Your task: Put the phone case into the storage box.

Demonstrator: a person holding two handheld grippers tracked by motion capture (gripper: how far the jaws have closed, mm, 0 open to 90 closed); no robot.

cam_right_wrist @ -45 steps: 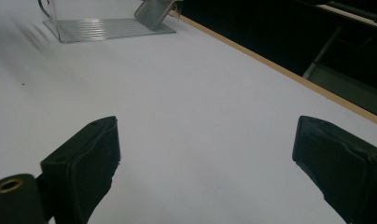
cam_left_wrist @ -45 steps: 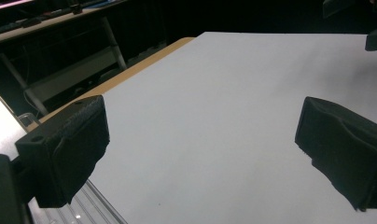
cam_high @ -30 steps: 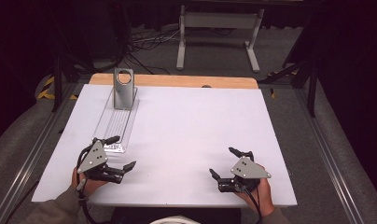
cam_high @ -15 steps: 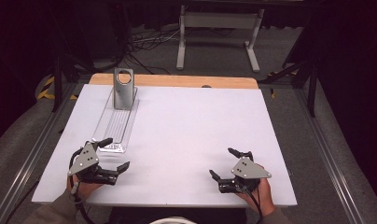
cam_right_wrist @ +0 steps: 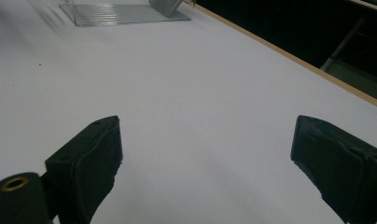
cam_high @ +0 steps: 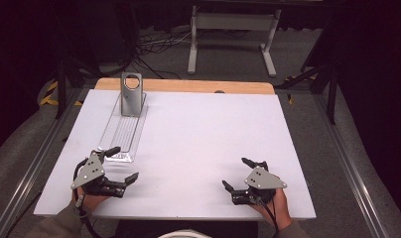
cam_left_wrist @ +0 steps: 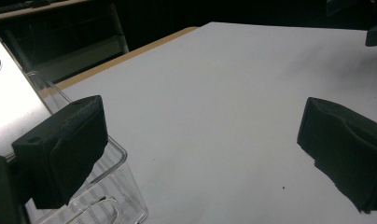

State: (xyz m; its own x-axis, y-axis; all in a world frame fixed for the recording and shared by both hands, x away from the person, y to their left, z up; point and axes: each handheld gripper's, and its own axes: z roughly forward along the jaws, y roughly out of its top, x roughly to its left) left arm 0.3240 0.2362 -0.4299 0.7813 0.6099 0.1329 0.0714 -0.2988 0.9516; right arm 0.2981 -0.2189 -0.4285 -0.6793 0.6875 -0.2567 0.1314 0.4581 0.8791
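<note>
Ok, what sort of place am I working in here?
It looks like a lab or test workstation, not a home: a white table on a metal frame, dark curtained surroundings, loose cables on the grey carpet, and a clear ridged tray with a metal stand as the fixture.

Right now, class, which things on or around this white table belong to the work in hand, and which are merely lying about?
In the work:
left tongs, open
clear ribbed plastic tray
upright grey metal bracket with a round hole

Lying about:
right tongs, open, idle
white table
grey metal stand on the floor behind
</note>
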